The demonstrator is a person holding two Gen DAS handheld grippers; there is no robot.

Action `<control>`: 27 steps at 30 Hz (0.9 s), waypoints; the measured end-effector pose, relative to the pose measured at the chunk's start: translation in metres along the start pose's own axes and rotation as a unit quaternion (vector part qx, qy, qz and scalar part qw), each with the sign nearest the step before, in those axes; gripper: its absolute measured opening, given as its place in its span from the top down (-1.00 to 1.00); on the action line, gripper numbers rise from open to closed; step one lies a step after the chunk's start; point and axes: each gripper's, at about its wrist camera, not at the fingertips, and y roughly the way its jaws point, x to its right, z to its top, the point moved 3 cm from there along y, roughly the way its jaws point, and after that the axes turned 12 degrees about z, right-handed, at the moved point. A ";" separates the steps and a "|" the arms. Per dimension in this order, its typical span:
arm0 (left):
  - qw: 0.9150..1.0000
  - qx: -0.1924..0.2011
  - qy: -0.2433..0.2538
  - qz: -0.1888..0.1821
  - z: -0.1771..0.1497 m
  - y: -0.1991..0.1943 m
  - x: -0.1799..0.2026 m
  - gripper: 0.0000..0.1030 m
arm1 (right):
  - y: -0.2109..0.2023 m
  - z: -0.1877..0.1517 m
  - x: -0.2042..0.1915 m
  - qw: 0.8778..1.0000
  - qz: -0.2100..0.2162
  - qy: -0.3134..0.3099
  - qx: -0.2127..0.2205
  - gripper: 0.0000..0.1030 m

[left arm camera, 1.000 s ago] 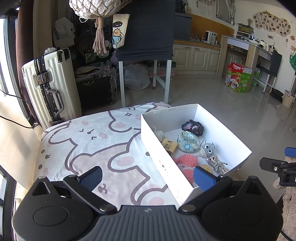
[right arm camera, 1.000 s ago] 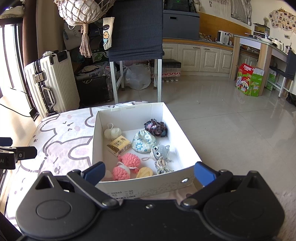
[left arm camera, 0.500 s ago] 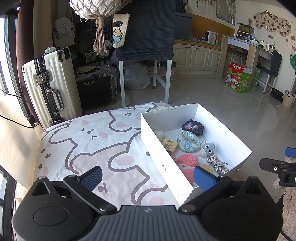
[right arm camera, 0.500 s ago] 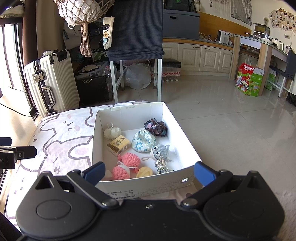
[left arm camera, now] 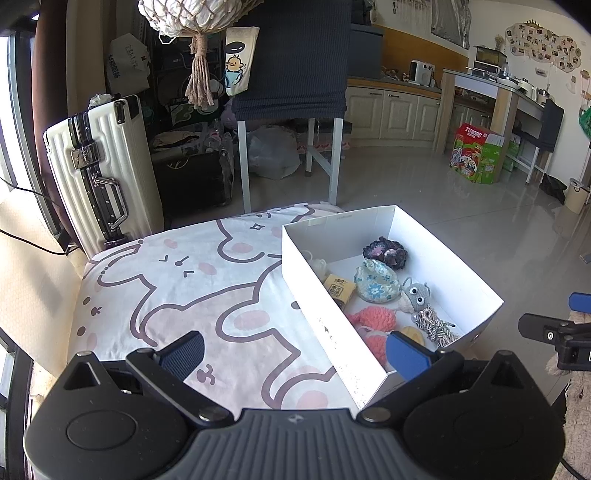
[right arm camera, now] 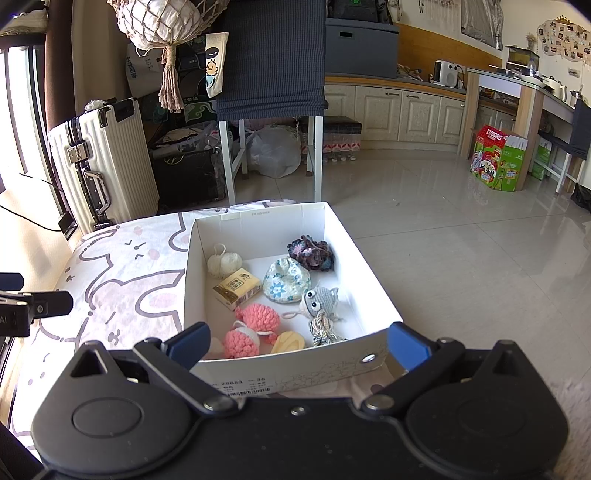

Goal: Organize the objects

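Note:
A white cardboard box (right arm camera: 258, 221) sits on a cartoon-print sheet (left arm camera: 177, 288); the box also shows in the left wrist view (left arm camera: 461, 258). In it lie a cream yarn ball (right arm camera: 223, 263), a small yellow carton (right arm camera: 236, 288), a floral pouch (right arm camera: 286, 280), a dark crochet piece (right arm camera: 311, 253), a grey crochet octopus (right arm camera: 319, 302), two pink crochet pieces (right arm camera: 256, 316) and a yellow piece (right arm camera: 288, 341). My left gripper (left arm camera: 293, 354) is open and empty near the box's left front corner. My right gripper (right arm camera: 295, 341) is open and empty, straddling the box's near wall.
A white suitcase (left arm camera: 99, 173) stands at the back left. A chair with dark fabric (right arm camera: 273, 92) stands behind the bed. A netted ball with tassel (right arm camera: 162, 26) hangs above. Tiled floor (right arm camera: 461, 240) lies to the right, with a red-green carton (right arm camera: 496, 162) and kitchen cabinets beyond.

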 end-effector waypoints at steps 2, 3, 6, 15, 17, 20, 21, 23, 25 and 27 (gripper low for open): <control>1.000 0.000 0.000 0.000 0.000 0.000 0.000 -1.00 | 0.000 0.001 0.000 1.000 0.000 0.000 0.000 -1.00; 1.000 0.000 0.000 0.000 0.000 0.000 0.000 -1.00 | 0.000 0.000 0.000 1.000 0.000 0.000 0.000 -1.00; 1.000 0.000 0.000 0.000 0.000 0.000 0.000 -1.00 | 0.000 0.000 0.000 1.000 0.000 0.000 0.000 -1.00; 1.000 0.000 0.000 0.000 0.000 0.000 0.000 -1.00 | 0.000 0.000 0.000 1.000 0.000 -0.001 -0.001 -1.00; 1.000 0.000 0.000 0.000 0.000 0.000 0.000 -1.00 | 0.002 -0.003 0.001 1.000 0.000 -0.002 -0.002 -1.00; 1.000 0.000 0.000 -0.001 0.000 0.000 0.000 -1.00 | 0.003 -0.003 0.001 1.000 0.000 -0.002 -0.002 -1.00; 1.000 0.000 0.000 -0.001 0.000 0.000 0.000 -1.00 | 0.003 -0.003 0.001 1.000 0.000 -0.002 -0.002 -1.00; 1.000 0.000 0.000 -0.001 0.000 0.000 0.000 -1.00 | 0.003 -0.002 0.001 1.000 0.000 -0.002 -0.002 -1.00; 1.000 0.000 0.000 -0.001 0.000 0.000 0.000 -1.00 | 0.003 -0.003 0.001 1.000 0.000 -0.002 -0.002 -1.00; 1.000 0.000 0.001 -0.001 0.000 0.000 0.000 -1.00 | 0.003 -0.003 0.001 1.000 0.000 -0.002 -0.002 -1.00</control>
